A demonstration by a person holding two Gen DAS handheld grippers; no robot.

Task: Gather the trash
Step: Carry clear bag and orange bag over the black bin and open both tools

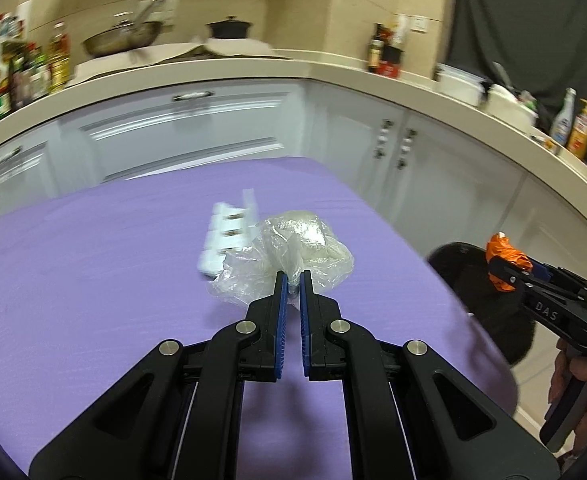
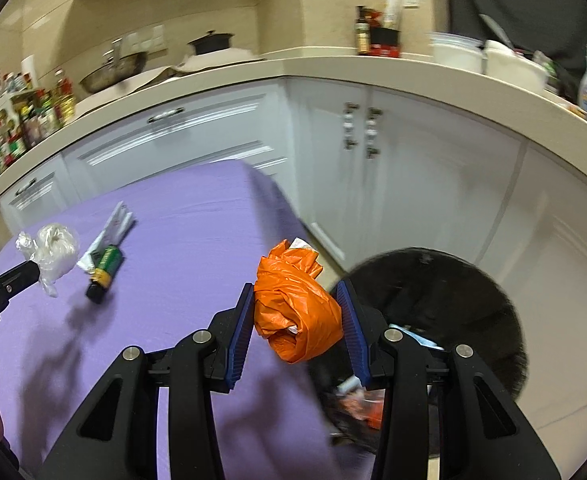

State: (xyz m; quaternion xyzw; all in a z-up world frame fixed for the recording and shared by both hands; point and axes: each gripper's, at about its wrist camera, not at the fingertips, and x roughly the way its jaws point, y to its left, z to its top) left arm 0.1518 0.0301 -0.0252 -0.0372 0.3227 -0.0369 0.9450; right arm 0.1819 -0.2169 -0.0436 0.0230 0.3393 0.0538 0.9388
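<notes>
Left wrist view: we hold the left gripper nearly closed, its blue pads pinching a thin fold of the clear plastic bag — the crumpled bulk hangs beyond the fingertips above the purple table. Just behind the bag a white package lies on the table, blurred. In the right wrist view, the right gripper stands partly open, clamped on both sides of a wadded orange bag. It sits at the table's right edge, beside the black trash bin on the floor — scraps show inside. A green and black battery lies on the table. White cabinets run behind.
</notes>
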